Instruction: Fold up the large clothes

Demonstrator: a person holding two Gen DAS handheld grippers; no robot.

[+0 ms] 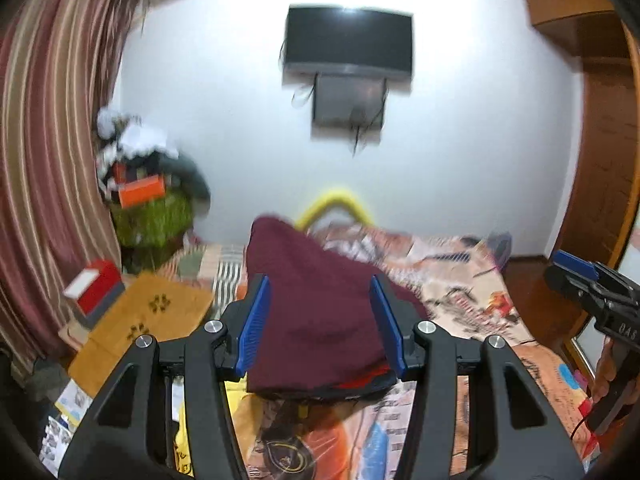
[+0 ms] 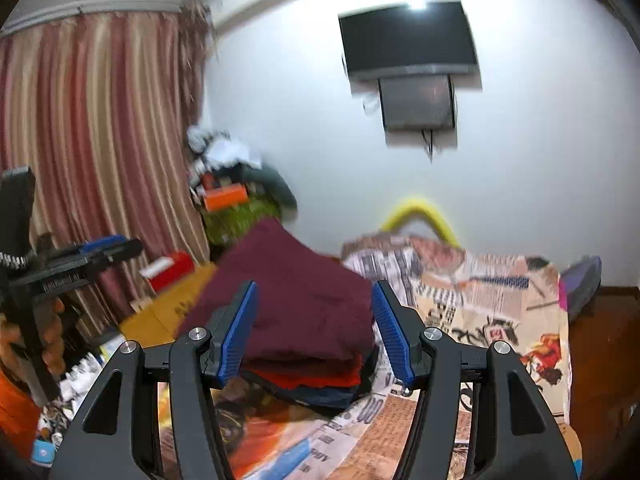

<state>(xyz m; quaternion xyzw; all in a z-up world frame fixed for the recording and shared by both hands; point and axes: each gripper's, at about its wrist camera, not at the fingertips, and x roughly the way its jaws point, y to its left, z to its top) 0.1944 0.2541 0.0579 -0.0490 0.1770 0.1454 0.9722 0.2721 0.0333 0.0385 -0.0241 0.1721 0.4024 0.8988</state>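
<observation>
A folded maroon garment tops a small stack on the printed bedsheet. Under it lie a red piece and a dark navy one. My left gripper hangs above the stack's near edge, its blue pads apart with nothing pressed between them. My right gripper hovers over the same stack, also open and holding nothing. Each gripper shows at the edge of the other's view, the right gripper in a hand at the far right, the left gripper at the far left.
A striped curtain hangs at the left, beside a heap of clutter. A red box and brown cardboard lie beside the bed. A TV is on the far wall, a wooden wardrobe at the right.
</observation>
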